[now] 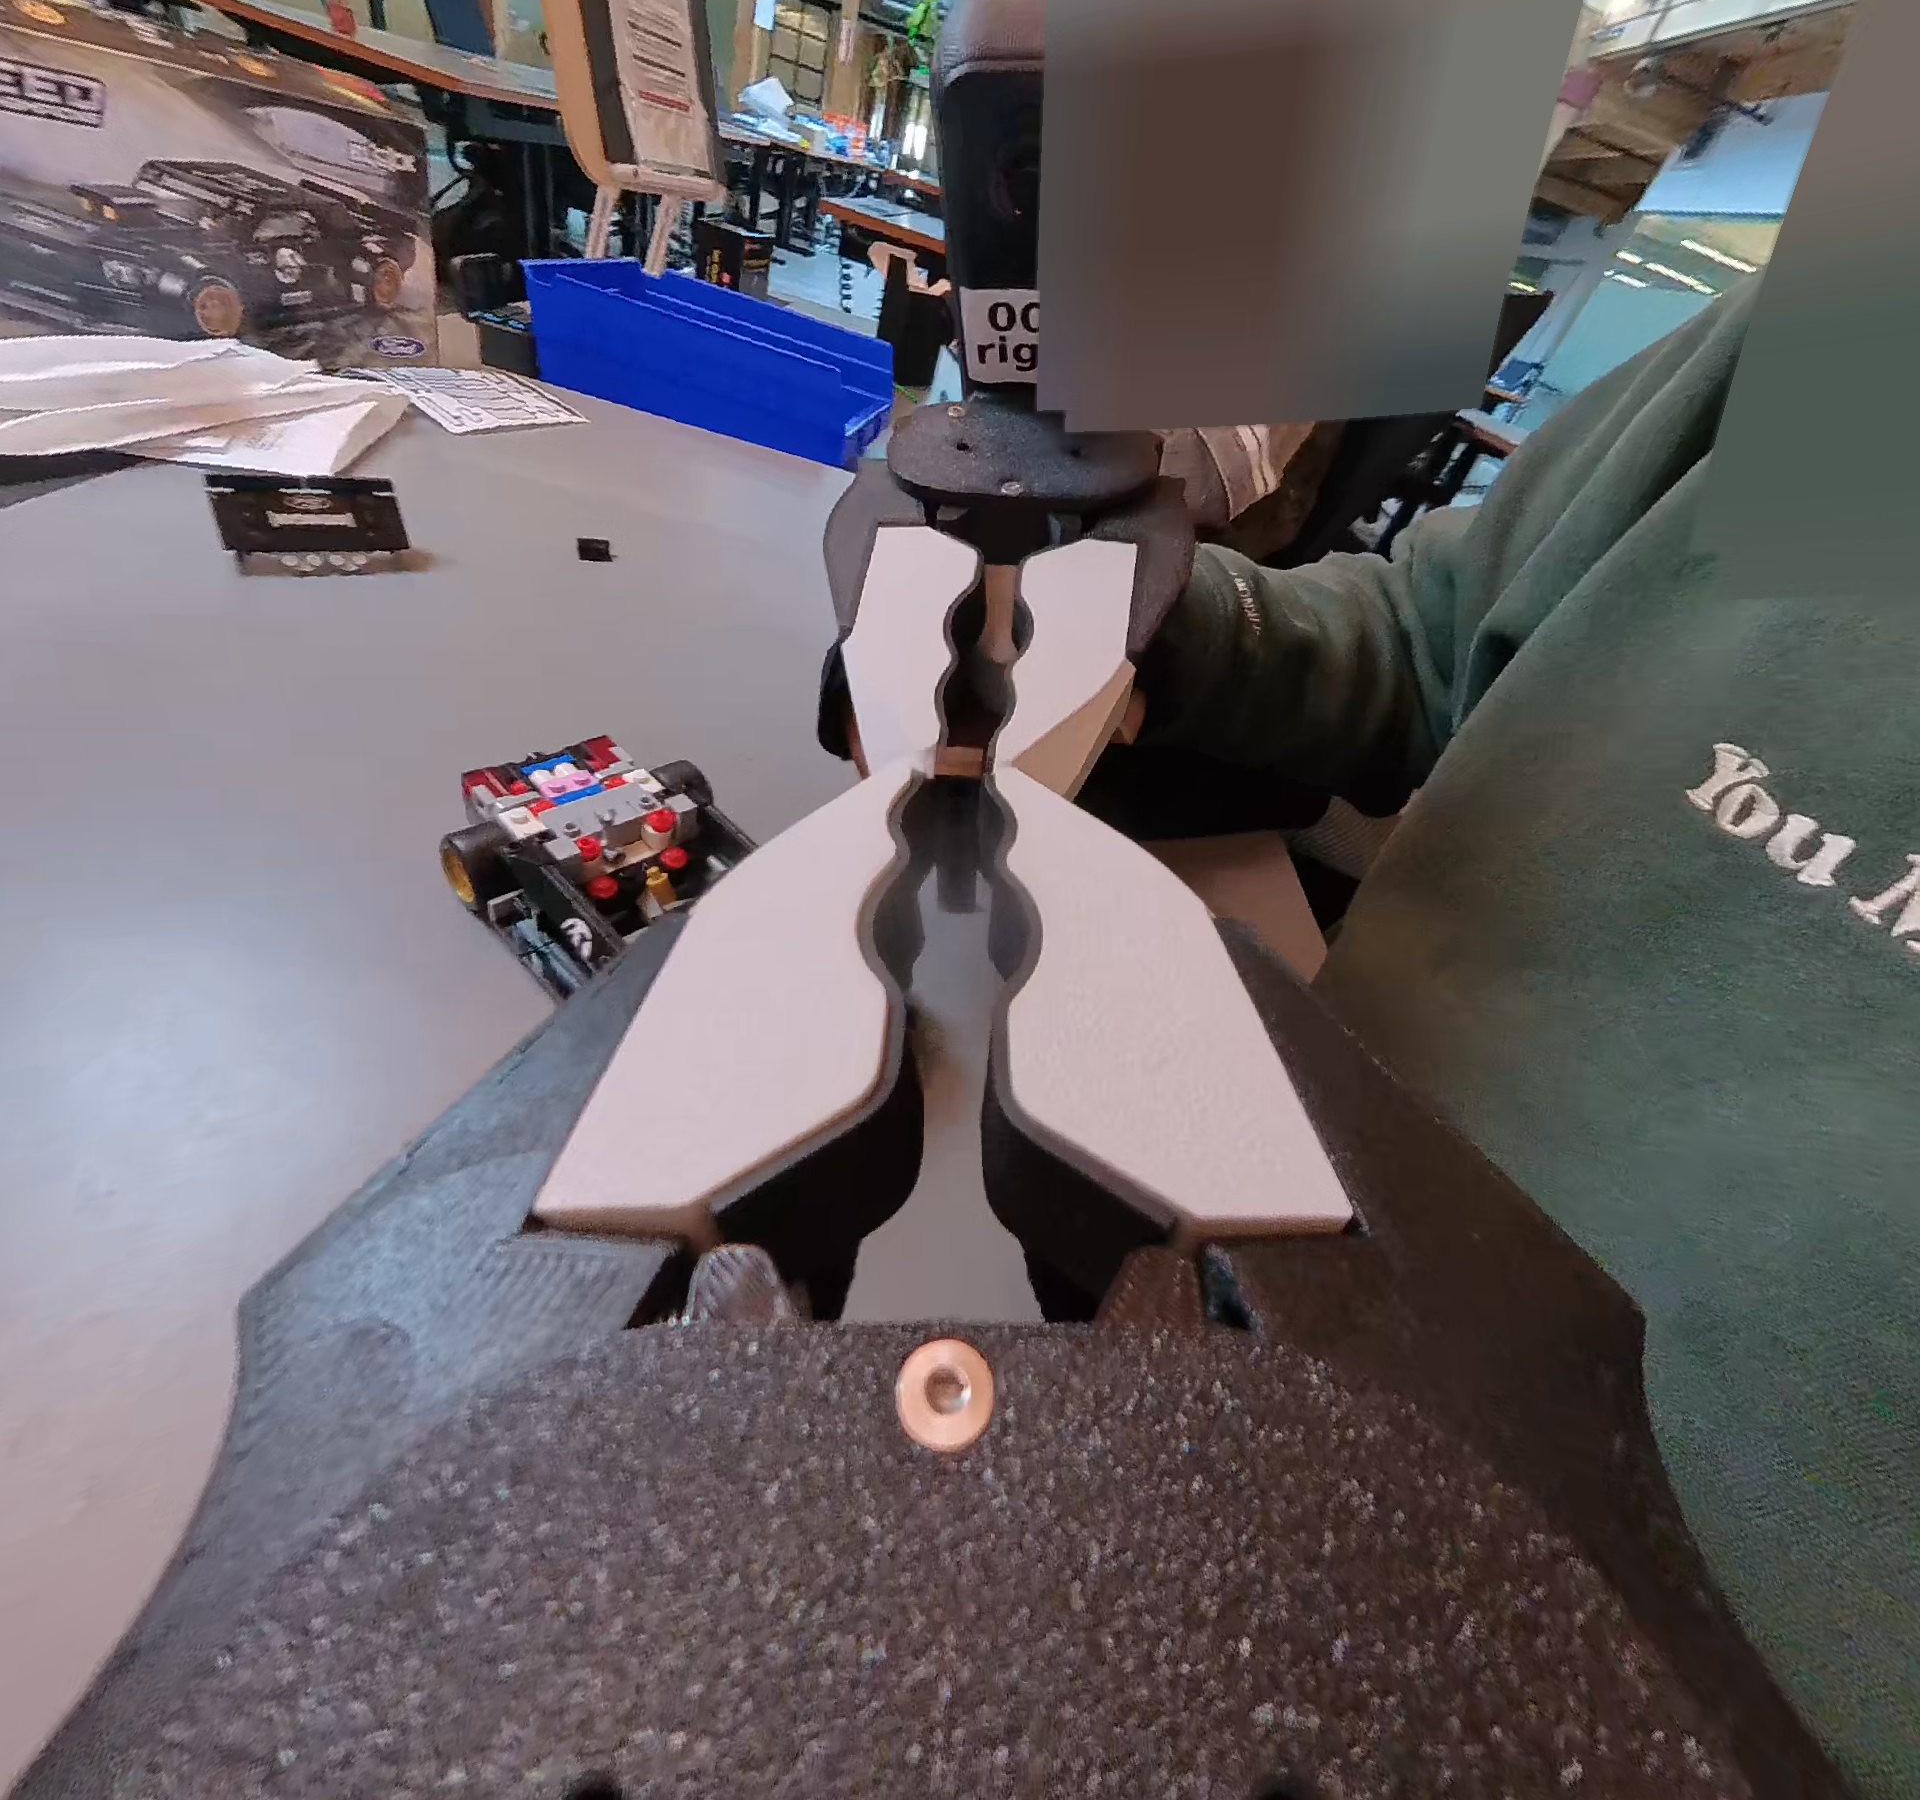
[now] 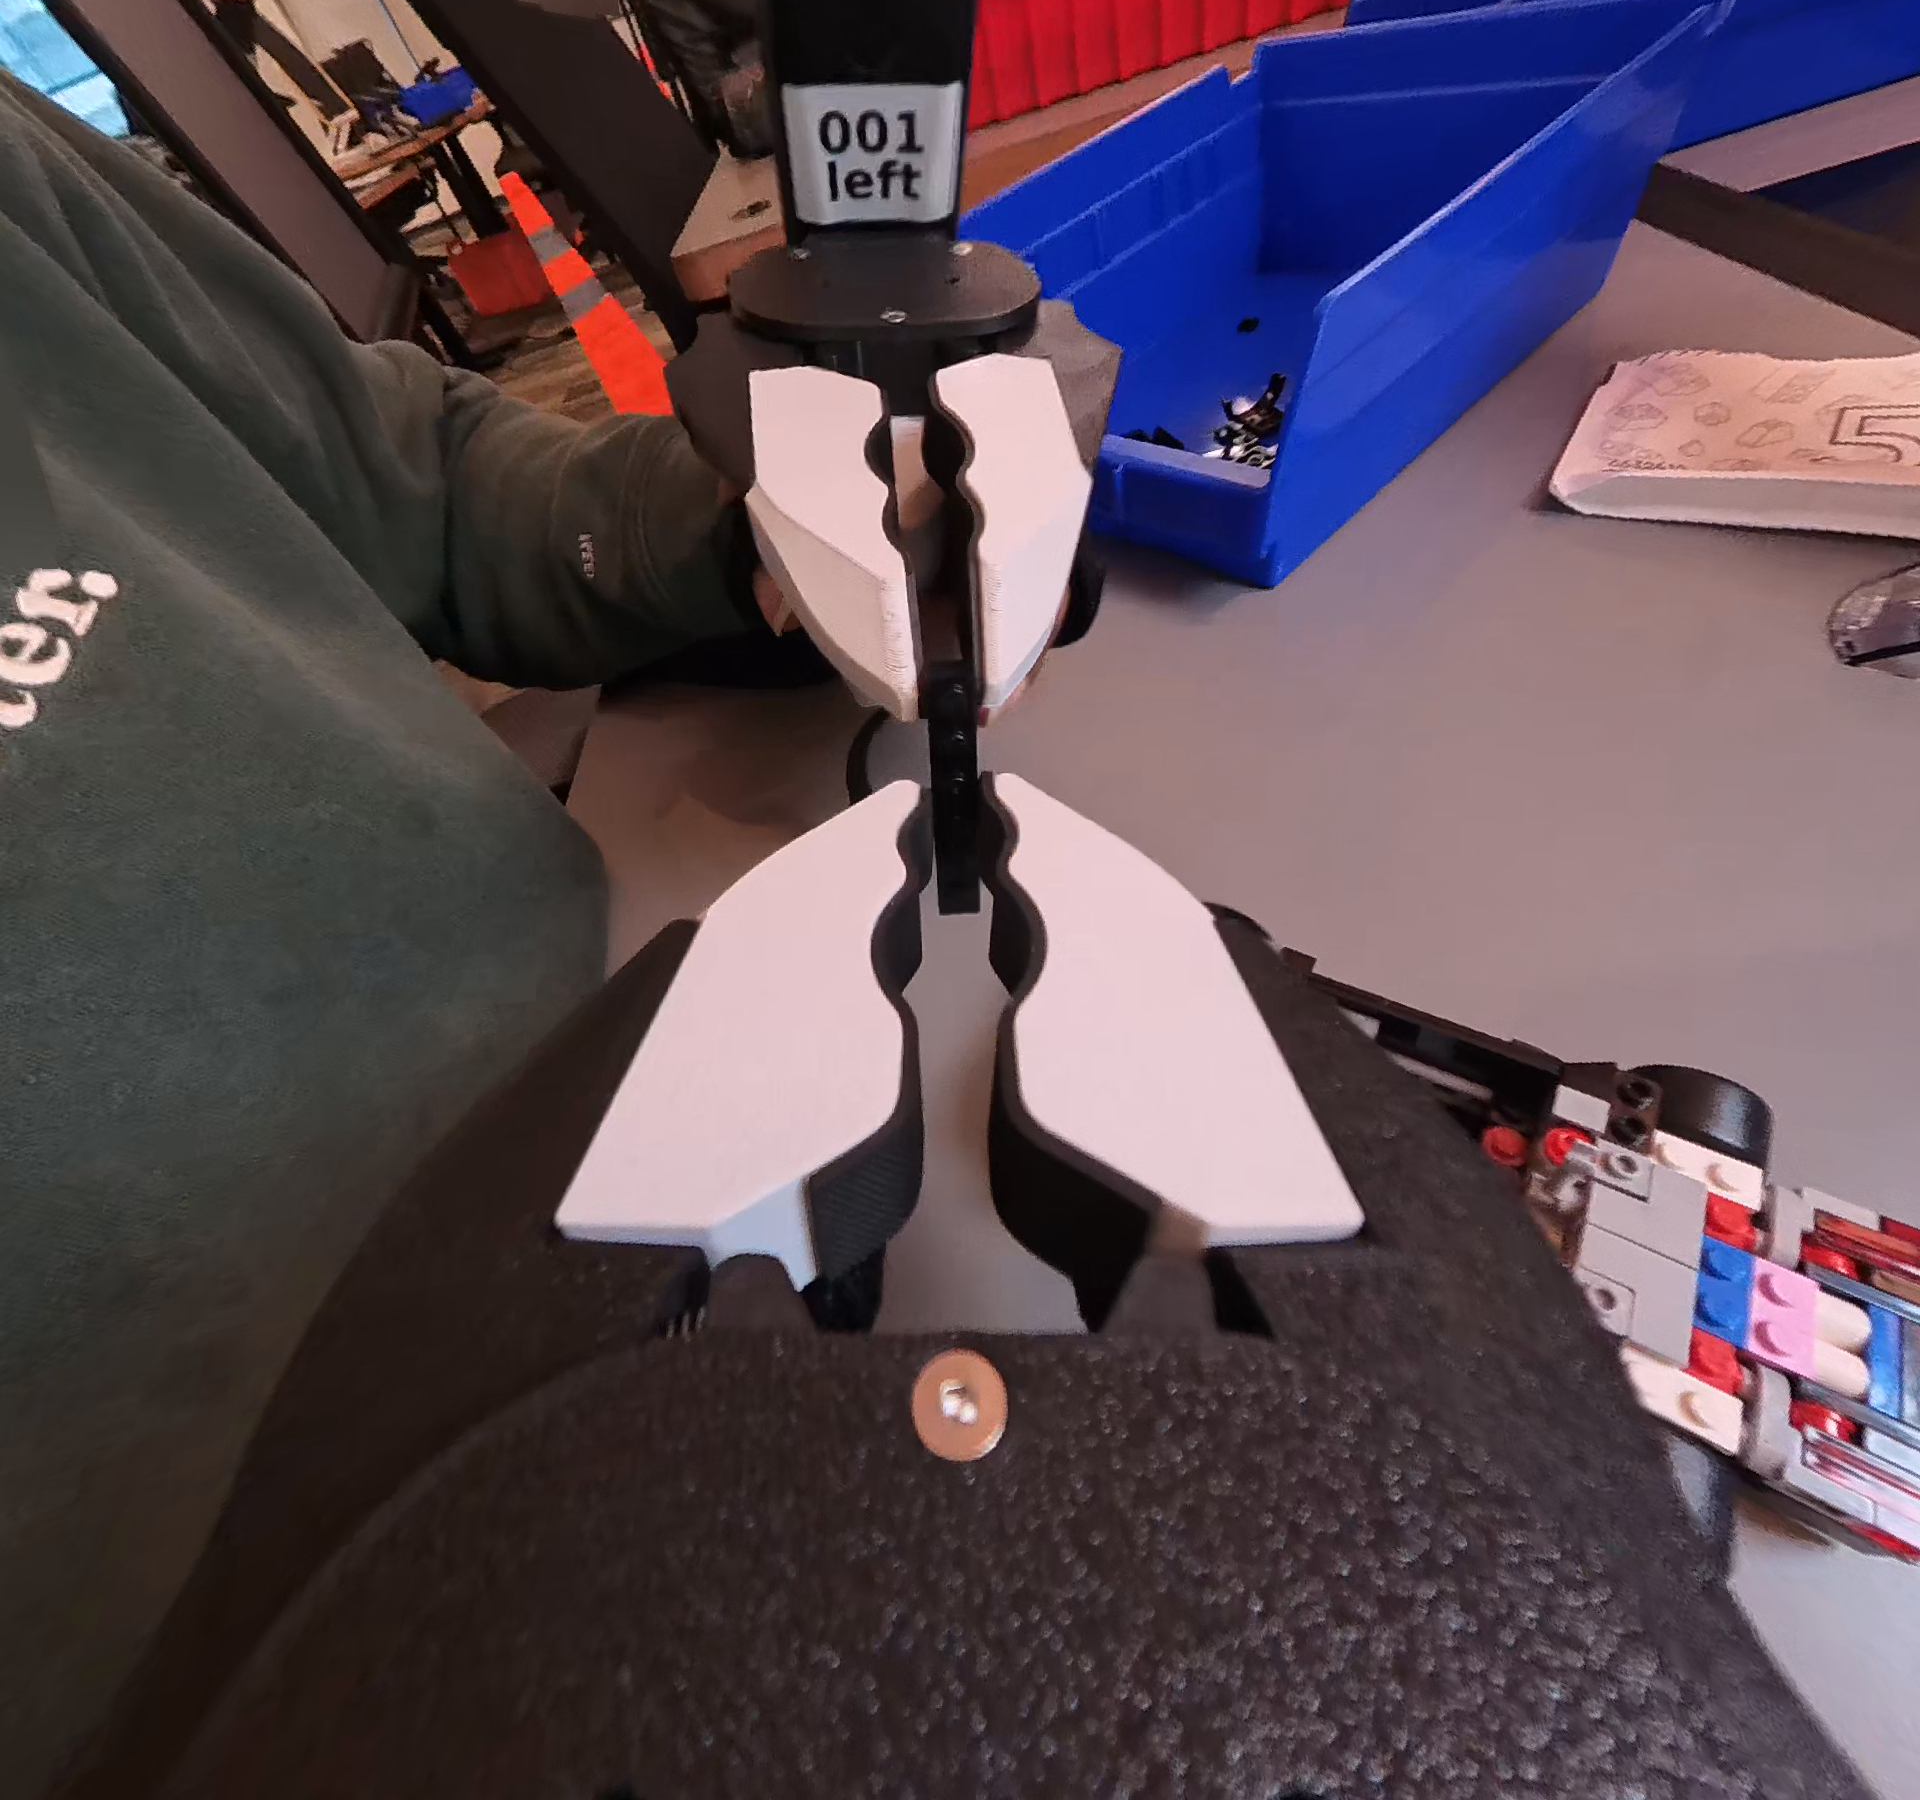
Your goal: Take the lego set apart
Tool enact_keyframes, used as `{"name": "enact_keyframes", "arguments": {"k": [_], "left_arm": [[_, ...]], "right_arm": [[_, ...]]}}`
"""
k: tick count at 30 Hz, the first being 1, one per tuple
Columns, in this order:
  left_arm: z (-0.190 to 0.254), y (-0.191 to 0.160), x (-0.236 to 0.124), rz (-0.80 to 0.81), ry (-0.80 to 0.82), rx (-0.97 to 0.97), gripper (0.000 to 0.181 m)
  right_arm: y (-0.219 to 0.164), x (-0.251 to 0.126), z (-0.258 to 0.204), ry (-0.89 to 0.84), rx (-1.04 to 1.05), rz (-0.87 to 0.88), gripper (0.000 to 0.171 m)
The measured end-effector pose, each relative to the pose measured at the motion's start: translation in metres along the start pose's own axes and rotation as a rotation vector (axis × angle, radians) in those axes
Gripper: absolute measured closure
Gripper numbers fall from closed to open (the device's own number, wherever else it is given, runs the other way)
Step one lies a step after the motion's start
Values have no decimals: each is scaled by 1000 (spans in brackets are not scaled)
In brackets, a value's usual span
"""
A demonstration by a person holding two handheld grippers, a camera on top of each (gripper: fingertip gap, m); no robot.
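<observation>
A partly stripped lego car stands on the grey table; it also shows at the right of the right wrist view. My two grippers face each other tip to tip above the table, near a person's green sleeve. A narrow black lego piece spans both. My left gripper is shut on one end of the piece. My right gripper is shut on the other end. The right gripper shows opposite in the left wrist view, and the left gripper in the right wrist view.
A blue bin with several small black parts stands beyond the grippers; it also shows in the left wrist view. The set's box, white paper bags, a black plate and a tiny black piece lie on the table. Less than 4 cm separates the two grippers' tips. The black plate is about equally far from each gripper, around 35 cm.
</observation>
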State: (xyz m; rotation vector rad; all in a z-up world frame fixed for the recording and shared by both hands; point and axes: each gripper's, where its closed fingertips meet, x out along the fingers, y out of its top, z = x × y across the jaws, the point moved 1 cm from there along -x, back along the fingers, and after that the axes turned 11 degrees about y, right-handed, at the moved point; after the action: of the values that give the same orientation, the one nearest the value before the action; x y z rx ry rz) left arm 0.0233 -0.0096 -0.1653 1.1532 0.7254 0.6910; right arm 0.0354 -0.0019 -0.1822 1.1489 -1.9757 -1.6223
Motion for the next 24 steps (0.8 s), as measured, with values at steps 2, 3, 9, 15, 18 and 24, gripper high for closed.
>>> {"name": "enact_keyframes", "arguments": {"k": [2, 3, 9, 15, 18, 24], "left_arm": [[-5, 5, -5, 10, 12, -24, 173], [-7, 5, -5, 10, 18, -35, 173], [-21, 14, -14, 76, 39, -156, 179], [-25, 7, -12, 40, 75, -98, 181], [-22, 11, -6, 67, 56, -143, 172], [-11, 27, 5, 166, -6, -279, 164]], "right_arm": [[10, -7, 2, 9, 32, 82, 163], [13, -10, 4, 19, 49, 111, 163], [24, -27, 10, 32, 106, 227, 163], [32, -47, 19, 17, 160, 341, 163], [33, -41, 19, 63, 248, 369, 163], [37, -22, 9, 187, 382, 451, 163]]}}
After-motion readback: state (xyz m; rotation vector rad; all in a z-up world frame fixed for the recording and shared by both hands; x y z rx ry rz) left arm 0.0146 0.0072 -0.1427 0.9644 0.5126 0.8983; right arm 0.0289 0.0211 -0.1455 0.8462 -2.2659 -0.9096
